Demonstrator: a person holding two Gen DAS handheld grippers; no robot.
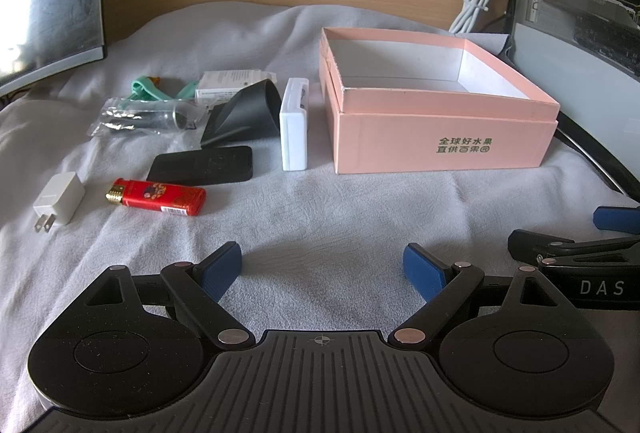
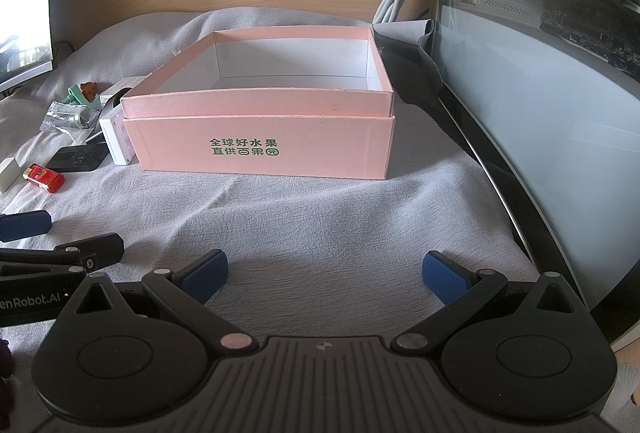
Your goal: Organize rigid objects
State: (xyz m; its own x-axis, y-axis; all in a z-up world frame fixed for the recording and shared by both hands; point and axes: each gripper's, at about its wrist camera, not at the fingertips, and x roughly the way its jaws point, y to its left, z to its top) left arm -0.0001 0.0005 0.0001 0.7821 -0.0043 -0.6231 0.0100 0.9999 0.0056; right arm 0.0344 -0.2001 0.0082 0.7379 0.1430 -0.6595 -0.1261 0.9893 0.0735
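1. Left wrist view, far left: white charger (image 1: 59,203), red lighter (image 1: 157,197), black flat case (image 1: 203,164), bagged parts (image 1: 146,115) and white block (image 1: 295,125) lie loose on the grey cloth (image 1: 320,209).
2. Left gripper (image 1: 322,269): jaws apart, empty, hovering near the front, well short of the items.
3. Pink box (image 1: 440,145) sits right of the white block, open, looks empty.
4. Right gripper (image 2: 324,273): jaws apart, empty, facing the box.
5. Judgement: sorting not started. Next: left reaches far-left; the lighter is the nearest clear pick, pinch across its narrow sides, then carry right into the box.
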